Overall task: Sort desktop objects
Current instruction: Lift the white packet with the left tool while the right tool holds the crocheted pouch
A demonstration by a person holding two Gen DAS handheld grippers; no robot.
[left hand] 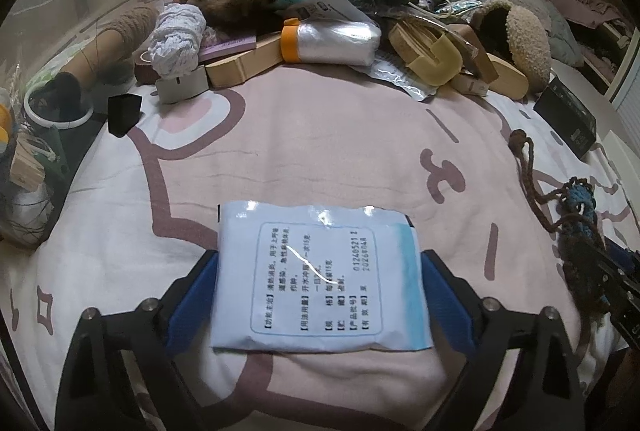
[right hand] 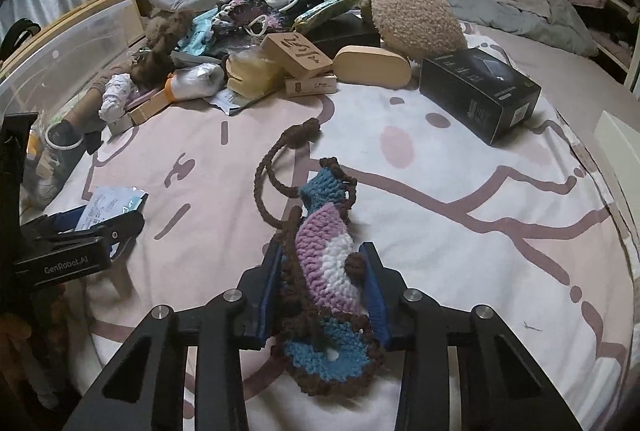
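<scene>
Desktop objects are lying scattered over a pink-and-white blanket (left hand: 328,151), most of them heaped along its far edge. Nearer, a black box (right hand: 482,93) is sitting apart from the heap. A white sachet (left hand: 320,275) is lying flat between the widely spread fingers of the left gripper (left hand: 318,263), which seem to be touching its side edges. The right gripper (right hand: 322,253) is squeezing a crocheted pouch (right hand: 324,271), its brown cord trailing away.
</scene>
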